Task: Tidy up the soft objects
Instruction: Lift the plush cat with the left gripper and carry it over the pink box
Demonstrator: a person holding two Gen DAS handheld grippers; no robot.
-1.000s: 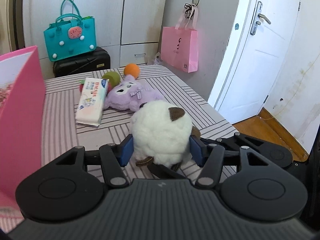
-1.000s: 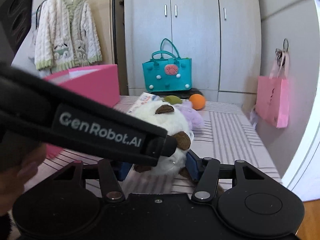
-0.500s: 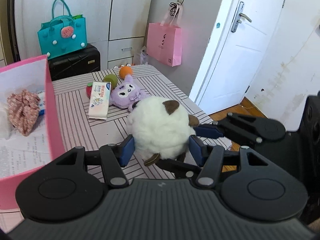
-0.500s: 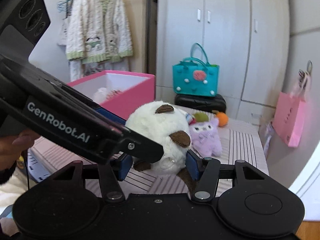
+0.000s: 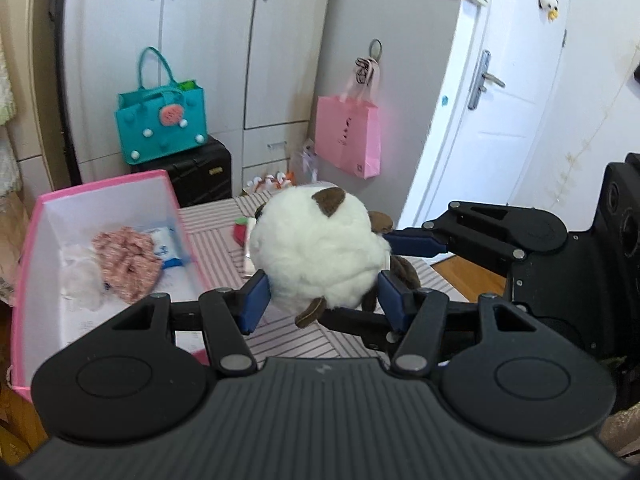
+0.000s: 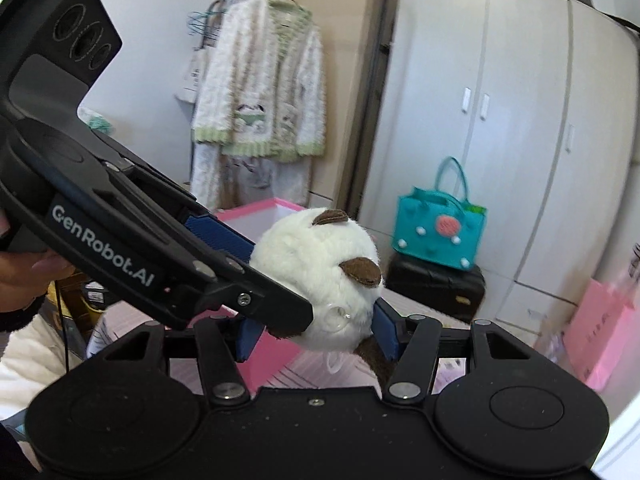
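Wardrobe doors of pale grey [image 5: 208, 40] fill the wall behind my rig, and a striped tablecloth-covered table [image 5: 224, 236] spreads below both claws. On its left side sits the open pink cardboard box [image 5: 100, 188], already holding a crumpled pink floral cloth [image 5: 126, 260] and a small white-and-blue tissue pack [image 5: 170, 246]. A black hard-shell suitcase [image 5: 200, 176] stands on the floor past the table with a teal felt handbag [image 5: 162, 126] on top of it; a pink paper shopping bag [image 5: 348, 136] hangs on the wall to its right.

I have the round white plush toy with brown ears [image 5: 316, 252] raised clear of the table, just right of the box (the toy hides most of what lies behind it). My left gripper [image 5: 322, 300] pinches it between both blue pads, one pressed into each flank. My right gripper [image 6: 316, 334] grips the same toy from the other side, its pads sunk into the fur. A small red-and-green soft thing [image 5: 241, 233] peeks out beyond the toy on the cloth.
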